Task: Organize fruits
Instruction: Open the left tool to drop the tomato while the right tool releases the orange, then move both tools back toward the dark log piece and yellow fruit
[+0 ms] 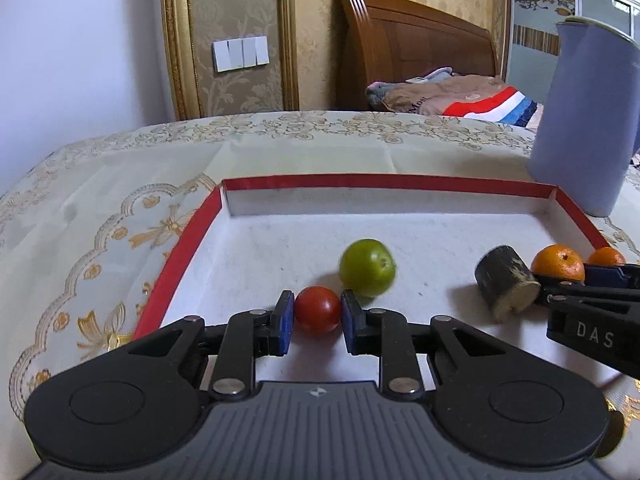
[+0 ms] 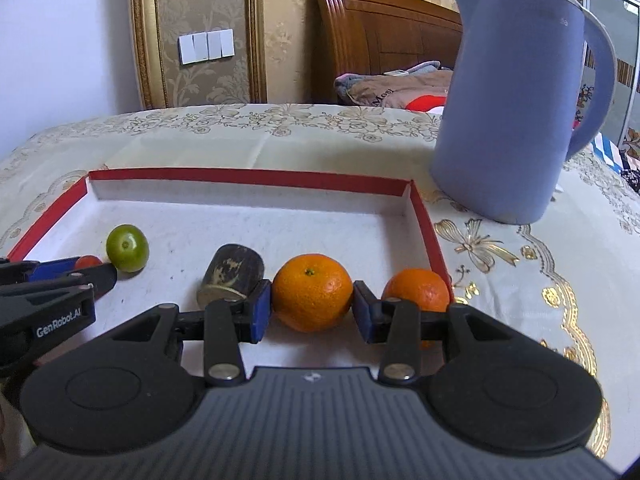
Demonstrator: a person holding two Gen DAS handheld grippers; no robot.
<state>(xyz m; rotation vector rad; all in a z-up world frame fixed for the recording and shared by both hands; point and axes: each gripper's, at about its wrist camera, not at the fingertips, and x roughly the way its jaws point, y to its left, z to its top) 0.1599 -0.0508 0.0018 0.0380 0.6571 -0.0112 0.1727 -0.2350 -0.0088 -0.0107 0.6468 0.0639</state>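
The biggest thing near my work is the blue kettle (image 2: 516, 100), standing on the patterned tablecloth (image 1: 120, 208) just outside the far right corner of the red-edged tray (image 1: 180, 248). If I swing the right gripper (image 2: 312, 310) wide on the way out, I judge I could knock it, and a tall body like that would tip rather than slide.

All the fruit lies in the tray, toward the near side. The tray walls look low and made of card, so a careless push against the right wall could shift the whole tray on the cloth.

My right gripper has its blue pads on either side of the larger orange (image 2: 310, 290); both pads look to be touching the skin, so I read it as closed on the fruit, though how firmly I cannot say. The second orange (image 2: 418, 290) sits just beside the right finger, in the tray's corner, and a sideways lift could roll it. On the other side the dark sugarcane piece (image 2: 230, 276) lies right against the left finger; dragging would roll it too.

The green fruit (image 1: 367, 267) appears slightly blurred in the left view, so it may be unsettled, and it rests just beyond my left gripper (image 1: 317, 312).

That gripper holds the small red tomato (image 1: 317, 309) between its pads, jaws closed onto it. Squeezing harder would likely split it, being soft; too light a grip and it slips out.
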